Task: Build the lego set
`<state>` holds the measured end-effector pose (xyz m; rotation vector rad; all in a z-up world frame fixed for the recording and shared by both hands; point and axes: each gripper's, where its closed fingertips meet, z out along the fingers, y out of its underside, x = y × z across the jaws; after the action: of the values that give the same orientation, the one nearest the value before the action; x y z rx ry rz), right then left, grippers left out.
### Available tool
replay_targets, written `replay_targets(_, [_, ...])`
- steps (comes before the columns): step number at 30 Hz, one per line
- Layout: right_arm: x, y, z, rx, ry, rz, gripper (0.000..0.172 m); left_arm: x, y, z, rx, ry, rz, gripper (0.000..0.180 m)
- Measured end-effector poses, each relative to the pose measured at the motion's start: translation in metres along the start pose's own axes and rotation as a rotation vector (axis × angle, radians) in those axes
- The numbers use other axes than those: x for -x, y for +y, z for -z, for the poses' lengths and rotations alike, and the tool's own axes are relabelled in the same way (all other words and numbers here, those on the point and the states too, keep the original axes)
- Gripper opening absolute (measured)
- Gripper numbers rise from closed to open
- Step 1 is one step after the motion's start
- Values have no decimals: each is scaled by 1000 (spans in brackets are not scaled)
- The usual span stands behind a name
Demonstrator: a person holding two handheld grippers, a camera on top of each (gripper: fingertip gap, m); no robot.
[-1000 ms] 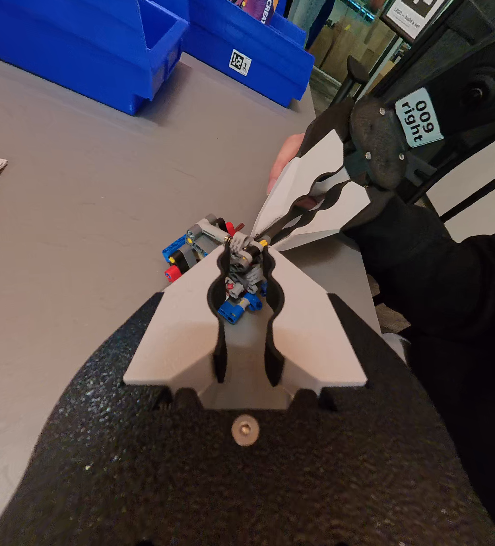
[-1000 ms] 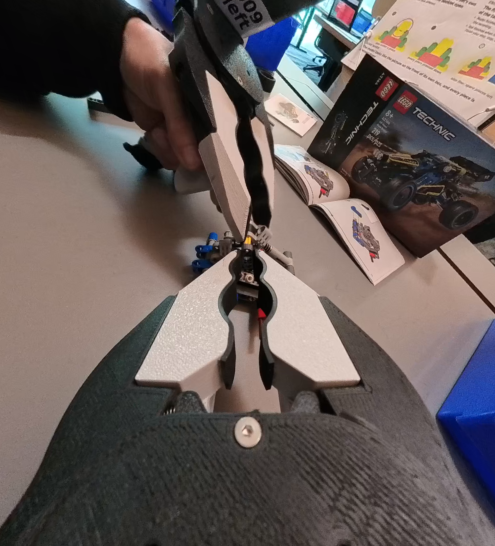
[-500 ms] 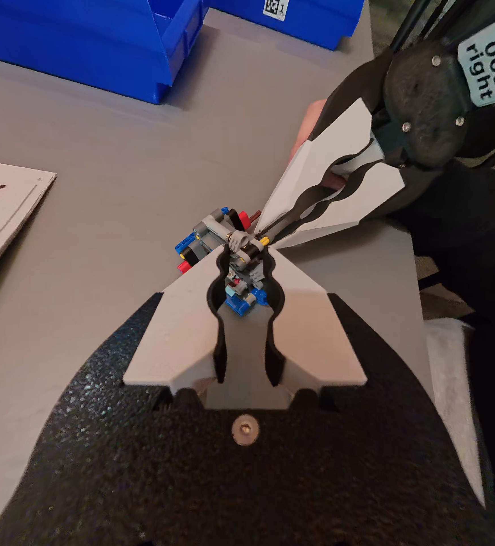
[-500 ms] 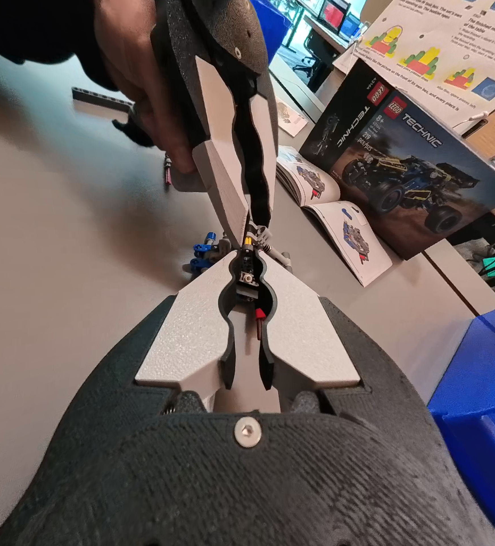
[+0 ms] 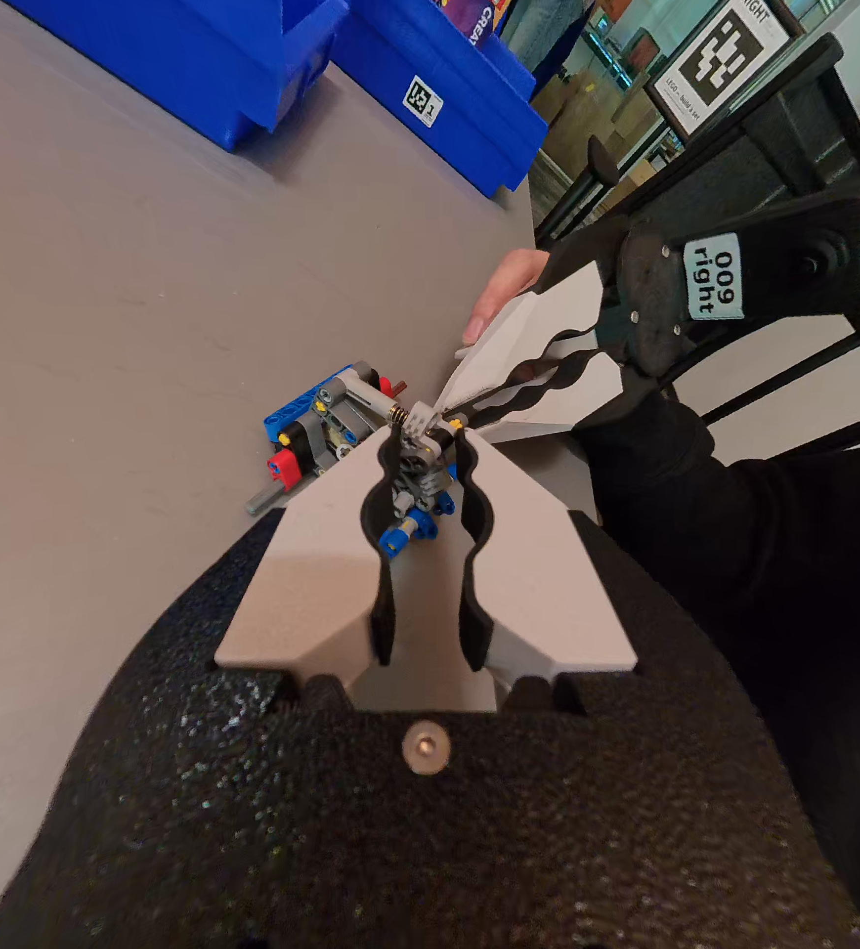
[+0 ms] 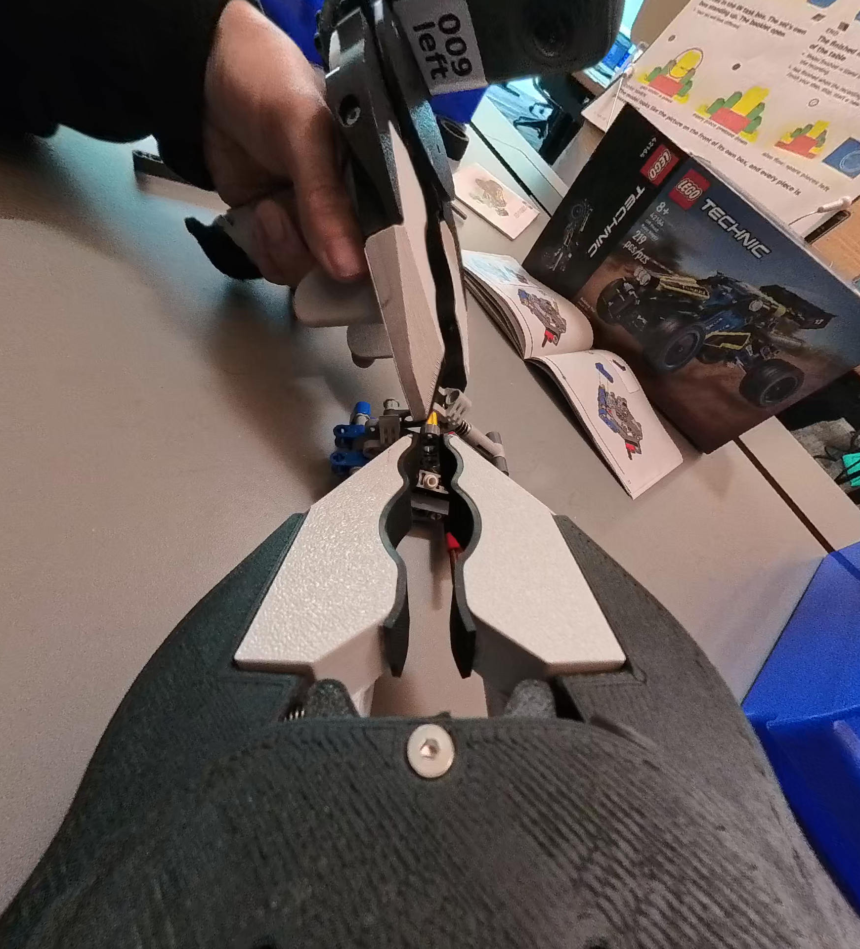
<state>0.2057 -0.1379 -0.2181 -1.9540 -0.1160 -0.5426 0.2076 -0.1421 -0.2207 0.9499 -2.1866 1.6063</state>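
A small brick assembly (image 5: 335,426) of grey, black, blue and red parts with a little spring lies on the grey table (image 5: 135,282). My left gripper (image 5: 427,436) comes down on its near end and is shut on its grey and black middle part. My right gripper (image 6: 429,442) comes in from the table's edge and is shut on a narrow black part with a yellow tip (image 6: 432,418) at the same end. The two grippers' tips almost touch. The left gripper (image 6: 435,405) also shows in the right wrist view, and the right gripper (image 5: 448,411) in the left wrist view.
Blue bins (image 5: 443,102) stand at the far side, and another blue bin (image 6: 839,693) is near my right gripper. An open instruction booklet (image 6: 597,400) and the set's box (image 6: 726,308) lie beyond the assembly. The table's edge (image 5: 530,205) is close on the right. The grippers are tip to tip, or close to it.
Both grippers stay shut on the assembly, which stays on the table. The left gripper has tilted and swung, so its view has turned away from the booklet towards the bins.
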Motion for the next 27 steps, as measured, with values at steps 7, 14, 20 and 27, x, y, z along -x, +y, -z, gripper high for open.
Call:
replay_targets(7, [1,0,-3,52,5,33,4,2,3,3,93,-77,-70,18])
replay_targets(14, [0,1,-2,33,14,40,4,2,2,2,148,-150,-196,18])
replay_targets(20, [-1,1,0,5,15,19,4,-2,0,6,38,13,-66,20])
replay_targets(27, [-2,1,-1,7,24,21,4,8,-11,18,-17,85,90,21])
